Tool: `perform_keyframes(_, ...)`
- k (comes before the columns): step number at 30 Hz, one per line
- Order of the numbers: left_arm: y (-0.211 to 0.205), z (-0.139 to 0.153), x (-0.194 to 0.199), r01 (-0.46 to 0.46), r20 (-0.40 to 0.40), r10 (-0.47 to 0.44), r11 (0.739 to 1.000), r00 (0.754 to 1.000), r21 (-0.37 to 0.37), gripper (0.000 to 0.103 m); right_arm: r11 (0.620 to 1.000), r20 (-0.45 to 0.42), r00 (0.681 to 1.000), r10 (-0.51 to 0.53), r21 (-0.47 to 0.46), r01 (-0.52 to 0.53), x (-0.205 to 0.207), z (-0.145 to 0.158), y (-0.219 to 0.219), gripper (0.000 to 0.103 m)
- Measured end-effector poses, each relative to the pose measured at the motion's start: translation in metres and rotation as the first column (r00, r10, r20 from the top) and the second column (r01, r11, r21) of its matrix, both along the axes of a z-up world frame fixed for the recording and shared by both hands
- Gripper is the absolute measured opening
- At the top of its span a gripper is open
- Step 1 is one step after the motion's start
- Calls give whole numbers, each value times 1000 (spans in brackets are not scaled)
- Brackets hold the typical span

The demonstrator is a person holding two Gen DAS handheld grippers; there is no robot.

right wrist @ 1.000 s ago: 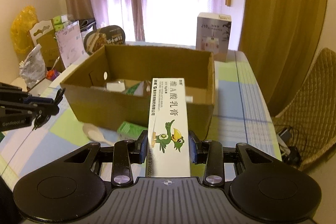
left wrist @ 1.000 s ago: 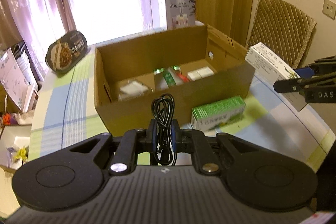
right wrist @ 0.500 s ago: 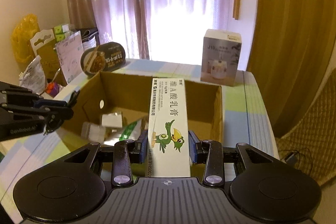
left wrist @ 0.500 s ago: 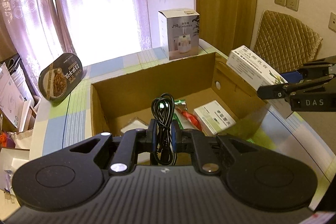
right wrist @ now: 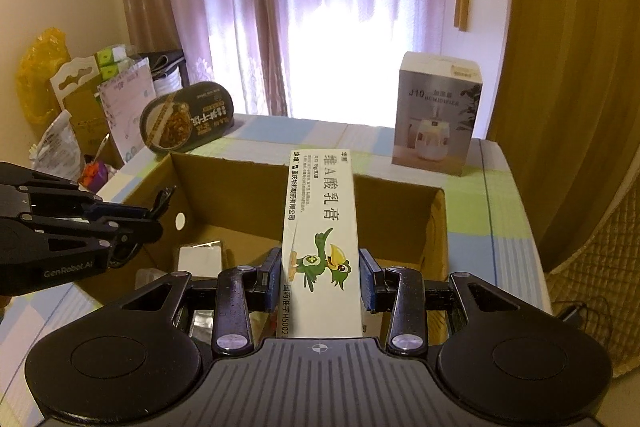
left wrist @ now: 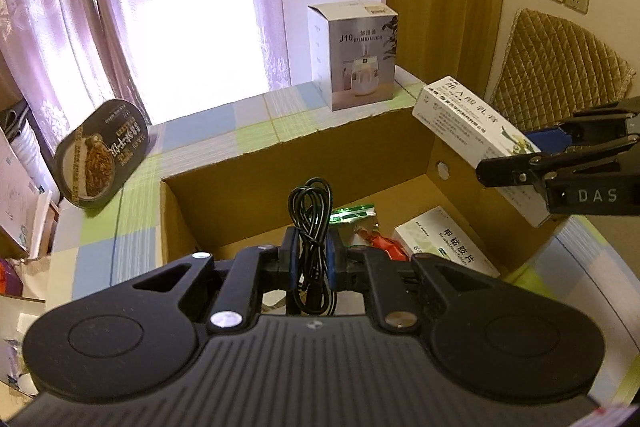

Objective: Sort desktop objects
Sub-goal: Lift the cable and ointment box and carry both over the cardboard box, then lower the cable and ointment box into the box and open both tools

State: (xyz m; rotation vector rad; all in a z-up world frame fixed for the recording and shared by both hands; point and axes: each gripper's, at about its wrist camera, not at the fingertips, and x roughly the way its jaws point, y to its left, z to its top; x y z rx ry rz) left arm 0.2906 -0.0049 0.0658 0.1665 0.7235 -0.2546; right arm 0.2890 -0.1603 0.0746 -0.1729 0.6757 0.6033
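Left gripper (left wrist: 311, 253) jaws clamped narrow; right gripper (right wrist: 322, 269) jaws clamped wider.

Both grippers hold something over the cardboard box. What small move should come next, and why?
Probably lower and open the left gripper: its coiled black cable already hangs over the open cardboard box, as does the right gripper's white carton.

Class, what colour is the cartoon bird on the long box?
Green, with a yellow beak; the long box shows it best in the right wrist view.

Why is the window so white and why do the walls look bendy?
In both views, daylight through the curtains overexposes the window, so it glares white. The fisheye lenses bow straight edges, like the cardboard box rim in the left wrist view, and darken the corners.
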Motion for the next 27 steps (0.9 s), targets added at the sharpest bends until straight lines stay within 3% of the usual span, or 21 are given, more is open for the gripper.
perform_keyframes(10,1,-23,15,-11,-39,10,1000,999,-17,11,1000,-32,999,-2,-17,1,12,-20,5,35)
perform_keyframes(12,3,-24,15,-17,-32,16,1000,999,-21,22,1000,-36,999,-4,-18,3,13,-22,4,35)
perform_keyframes(27,17,-26,1,-39,-27,39,999,999,-7,22,1000,-46,999,-15,-17,14,13,-27,3,35)
